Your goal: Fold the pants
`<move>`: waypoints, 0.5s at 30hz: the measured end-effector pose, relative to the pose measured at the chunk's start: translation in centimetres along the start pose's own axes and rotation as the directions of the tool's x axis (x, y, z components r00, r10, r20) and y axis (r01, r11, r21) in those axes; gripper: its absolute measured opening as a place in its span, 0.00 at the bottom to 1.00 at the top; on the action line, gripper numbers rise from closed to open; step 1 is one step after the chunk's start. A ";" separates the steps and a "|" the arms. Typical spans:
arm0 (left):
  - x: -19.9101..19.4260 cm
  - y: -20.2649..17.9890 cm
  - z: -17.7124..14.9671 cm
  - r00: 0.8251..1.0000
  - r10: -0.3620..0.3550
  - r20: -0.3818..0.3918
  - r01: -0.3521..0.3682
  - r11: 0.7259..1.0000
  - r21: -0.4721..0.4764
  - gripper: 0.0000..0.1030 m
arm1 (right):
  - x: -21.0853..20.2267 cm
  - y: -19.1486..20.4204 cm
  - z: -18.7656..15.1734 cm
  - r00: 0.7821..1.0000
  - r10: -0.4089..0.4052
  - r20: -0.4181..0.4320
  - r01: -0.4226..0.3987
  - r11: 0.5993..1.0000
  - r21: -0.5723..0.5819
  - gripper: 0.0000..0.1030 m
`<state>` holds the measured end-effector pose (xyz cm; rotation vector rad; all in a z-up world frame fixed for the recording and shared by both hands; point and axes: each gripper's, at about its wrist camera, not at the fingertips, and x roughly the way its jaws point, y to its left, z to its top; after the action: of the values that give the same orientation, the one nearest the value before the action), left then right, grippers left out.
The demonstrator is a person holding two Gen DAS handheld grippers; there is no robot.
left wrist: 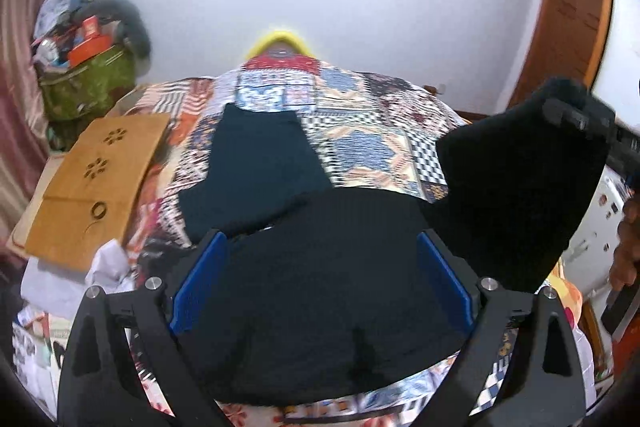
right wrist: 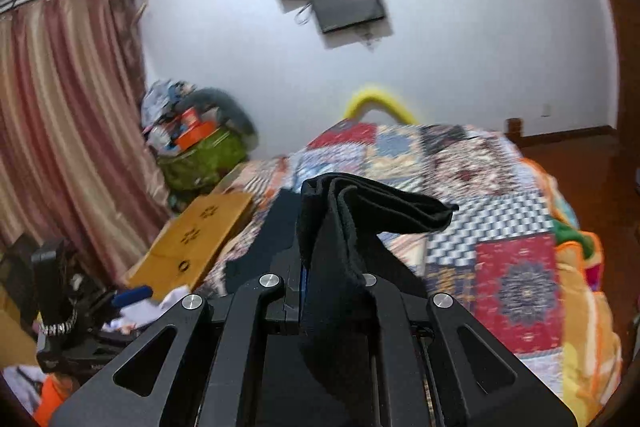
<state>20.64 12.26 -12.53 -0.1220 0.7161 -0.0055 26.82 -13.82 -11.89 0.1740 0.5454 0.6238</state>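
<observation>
While the black pants (left wrist: 320,267) lie partly across the patchwork bed (left wrist: 372,131), my right gripper (right wrist: 316,267) has its jaws clamped on one lifted edge; my left gripper (left wrist: 324,279) jaws stand apart, cloth between them.

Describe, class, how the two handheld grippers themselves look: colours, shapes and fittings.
The left gripper has a black frame with triangular cut-outs, round silver bolts and flat blue pads on its fingers. The right gripper has the same black frame, cut-outs and silver bolts; only a sliver of blue shows. No cables or sleeves are visible.
</observation>
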 end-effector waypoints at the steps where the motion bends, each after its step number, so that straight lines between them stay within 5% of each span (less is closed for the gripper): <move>1: -0.2 1.0 -0.2 1.000 0.014 0.001 -0.014 1.000 -0.015 0.93 | 0.8 1.0 -0.7 0.999 0.021 -0.028 -0.021 1.000 -0.014 0.07; 6: -0.8 3.8 -0.8 0.999 0.053 -0.002 -0.053 0.996 -0.067 0.93 | 5.3 4.7 -5.1 0.975 0.088 -0.205 -0.106 0.991 -0.082 0.07; 11: -0.9 5.4 -1.7 0.997 0.075 -0.022 -0.077 0.992 -0.099 0.93 | 9.4 6.5 -10.9 0.900 0.114 -0.420 -0.185 0.974 -0.131 0.11; 15: -0.7 5.5 -1.8 0.996 0.083 -0.031 -0.086 0.992 -0.097 0.93 | 10.7 6.1 -13.0 0.860 0.086 -0.503 -0.175 0.976 -0.132 0.14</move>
<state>18.75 17.52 -14.02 -0.1857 0.7485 0.1089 24.02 -2.64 -25.57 -0.1234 0.9784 0.8532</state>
